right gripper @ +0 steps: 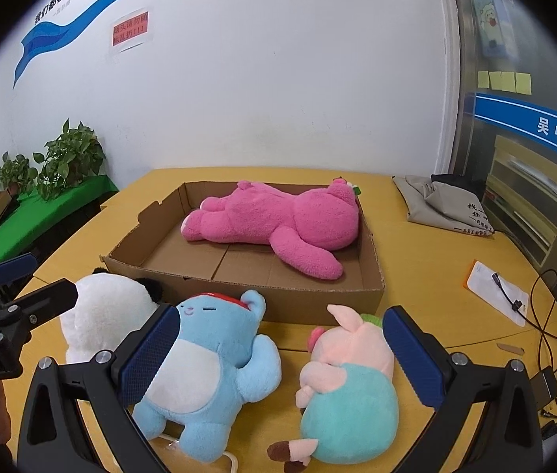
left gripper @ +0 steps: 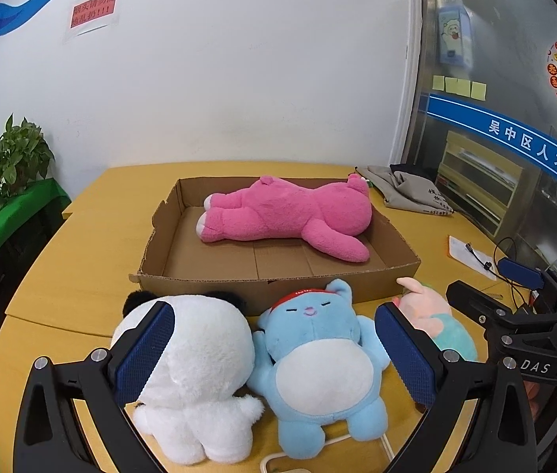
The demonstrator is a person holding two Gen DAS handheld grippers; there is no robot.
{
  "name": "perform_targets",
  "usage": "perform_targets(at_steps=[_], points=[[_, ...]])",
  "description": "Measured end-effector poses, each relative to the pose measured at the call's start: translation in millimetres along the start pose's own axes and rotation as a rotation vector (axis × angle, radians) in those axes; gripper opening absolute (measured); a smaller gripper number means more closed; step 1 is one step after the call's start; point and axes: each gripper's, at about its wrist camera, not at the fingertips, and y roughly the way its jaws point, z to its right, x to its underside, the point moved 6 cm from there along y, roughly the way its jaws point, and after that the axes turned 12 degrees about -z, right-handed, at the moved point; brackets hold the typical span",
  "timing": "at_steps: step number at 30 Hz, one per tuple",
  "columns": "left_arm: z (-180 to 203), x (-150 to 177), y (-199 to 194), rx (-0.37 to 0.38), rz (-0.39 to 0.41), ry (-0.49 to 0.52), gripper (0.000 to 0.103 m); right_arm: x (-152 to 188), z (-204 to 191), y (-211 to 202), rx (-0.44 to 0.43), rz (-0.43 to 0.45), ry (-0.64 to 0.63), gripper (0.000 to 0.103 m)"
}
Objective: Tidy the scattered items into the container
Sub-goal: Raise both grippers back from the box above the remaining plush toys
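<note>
Both tools gape wide, holding nothing: the left tool [left gripper: 274, 349] over the panda [left gripper: 195, 374] and blue toy [left gripper: 317, 370], the right tool [right gripper: 280, 354] over the pig [right gripper: 349, 386]. The pink bear [left gripper: 290, 216] lies in the box [left gripper: 278, 287].

Left gripper [left gripper: 274, 325] wide open, blue-padded fingers [left gripper: 148, 349] spread apart, nothing held, pointing forward and slightly down. Right gripper [right gripper: 280, 333] likewise wide open, fingers [right gripper: 416, 354] well apart, empty, same forward-down tilt. Both side by side at similar height; each shows at the edge of the other's view, jaws parted.
</note>
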Motion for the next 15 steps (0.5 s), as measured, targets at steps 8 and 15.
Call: perform_targets(at_steps=[8,15], points=[[-1.4,1.9,4.3,0.009,-0.013,0.004,0.103,2.4,0.8,6.4,0.01,-0.007,0.022,0.103],[-0.5,3.6,6.5,0.006,-0.02,-0.003,0.103,6.4,0.0,10.7,0.009,-0.025,0.023,0.103]])
